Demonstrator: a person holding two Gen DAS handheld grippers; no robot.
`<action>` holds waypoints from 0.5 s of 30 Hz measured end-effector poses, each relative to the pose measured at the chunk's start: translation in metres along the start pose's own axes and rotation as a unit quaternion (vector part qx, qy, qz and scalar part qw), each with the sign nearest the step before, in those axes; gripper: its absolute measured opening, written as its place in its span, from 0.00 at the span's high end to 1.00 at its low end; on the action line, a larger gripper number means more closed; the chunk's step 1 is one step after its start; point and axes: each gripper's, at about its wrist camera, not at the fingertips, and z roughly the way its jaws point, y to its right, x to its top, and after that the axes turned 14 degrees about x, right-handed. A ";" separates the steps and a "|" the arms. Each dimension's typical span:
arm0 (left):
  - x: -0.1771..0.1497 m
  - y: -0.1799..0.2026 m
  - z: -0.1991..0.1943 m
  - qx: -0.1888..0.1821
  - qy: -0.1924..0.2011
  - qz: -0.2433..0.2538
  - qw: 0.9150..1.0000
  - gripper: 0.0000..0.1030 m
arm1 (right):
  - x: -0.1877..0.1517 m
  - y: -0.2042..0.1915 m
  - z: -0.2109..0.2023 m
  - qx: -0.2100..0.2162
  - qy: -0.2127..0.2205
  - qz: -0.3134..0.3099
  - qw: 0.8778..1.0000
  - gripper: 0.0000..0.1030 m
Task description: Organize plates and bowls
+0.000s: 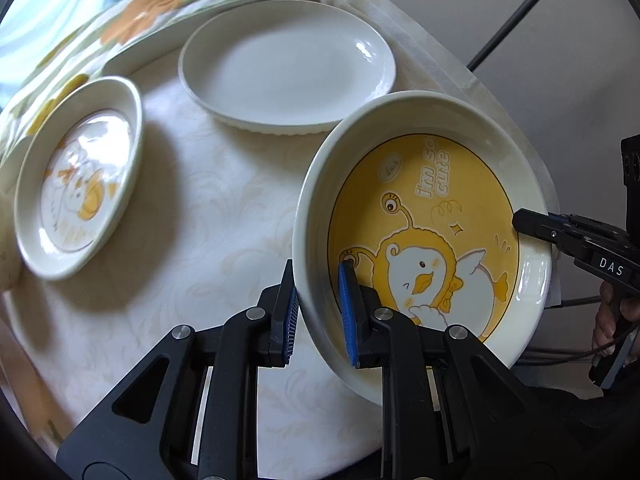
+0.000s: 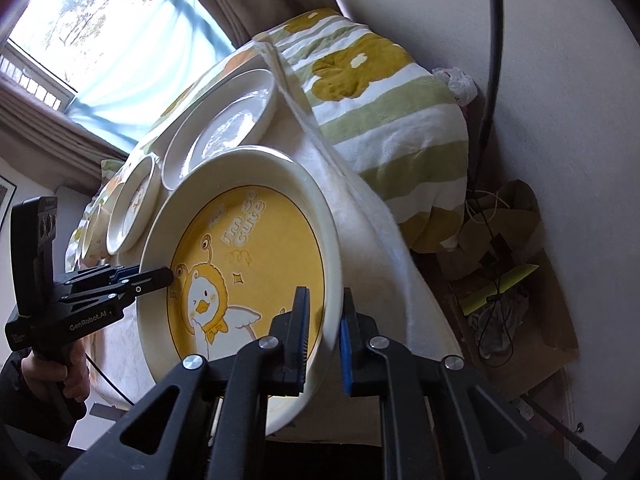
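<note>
A: Where's the duck plate (image 1: 436,216)?

B: Lifted and tilted at the table's (image 1: 192,216) near right corner, about 4 o'clock from the table's middle in the left wrist view. It has a yellow centre, a cartoon duck and the words "i'm so cute".

A: Who has it?

B: Both claws. The left gripper (image 1: 318,300) pinches the rim at the plate's 8 o'clock, one blue pad inside the wall, the other outside. The right gripper (image 2: 323,320) pinches the opposite rim the same way, at the plate's 4 o'clock in its own view.

A: Can each see the other?

B: Yes. From the left camera the right gripper's tip sits on the rim at 3 o'clock, with a hand (image 1: 612,316) below it.

A: And the other dishes?

B: A plain white plate (image 1: 286,68) lies flat at 12 o'clock on the table. A small duck dish (image 1: 80,180) sits at 9 o'clock, well apart from the white one. Behind them is a striped flowered blanket (image 2: 384,100).
</note>
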 end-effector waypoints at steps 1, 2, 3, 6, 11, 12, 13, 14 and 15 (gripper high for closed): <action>-0.003 -0.004 -0.004 0.003 0.002 -0.008 1.000 0.84 | 0.002 -0.005 0.000 0.002 -0.003 -0.006 1.000 0.88; -0.008 -0.009 -0.010 0.006 0.005 -0.016 1.000 0.84 | 0.003 -0.009 0.001 0.004 -0.006 -0.012 1.000 0.88; -0.013 -0.015 -0.015 0.008 0.007 -0.025 1.000 0.84 | 0.005 -0.016 0.002 0.007 -0.010 -0.020 1.000 0.88; -0.031 -0.033 -0.034 0.016 0.012 -0.060 0.998 0.84 | 0.010 -0.035 0.005 0.018 -0.022 -0.046 0.999 0.88; -0.068 -0.074 -0.061 0.044 0.020 -0.122 0.991 0.84 | 0.020 -0.084 0.029 0.045 -0.053 -0.101 0.992 0.88; -0.078 -0.085 -0.067 0.050 0.020 -0.135 0.989 0.84 | 0.021 -0.092 0.034 0.050 -0.058 -0.109 0.991 0.88; -0.087 -0.095 -0.071 0.056 0.019 -0.148 0.987 0.84 | 0.021 -0.104 0.042 0.057 -0.066 -0.119 0.989 0.88; -0.097 -0.106 -0.075 0.061 0.018 -0.160 0.985 0.84 | 0.021 -0.116 0.051 0.064 -0.074 -0.129 0.987 0.88; -0.106 -0.117 -0.079 0.066 0.017 -0.172 0.983 0.84 | 0.020 -0.129 0.060 0.069 -0.082 -0.137 0.985 0.88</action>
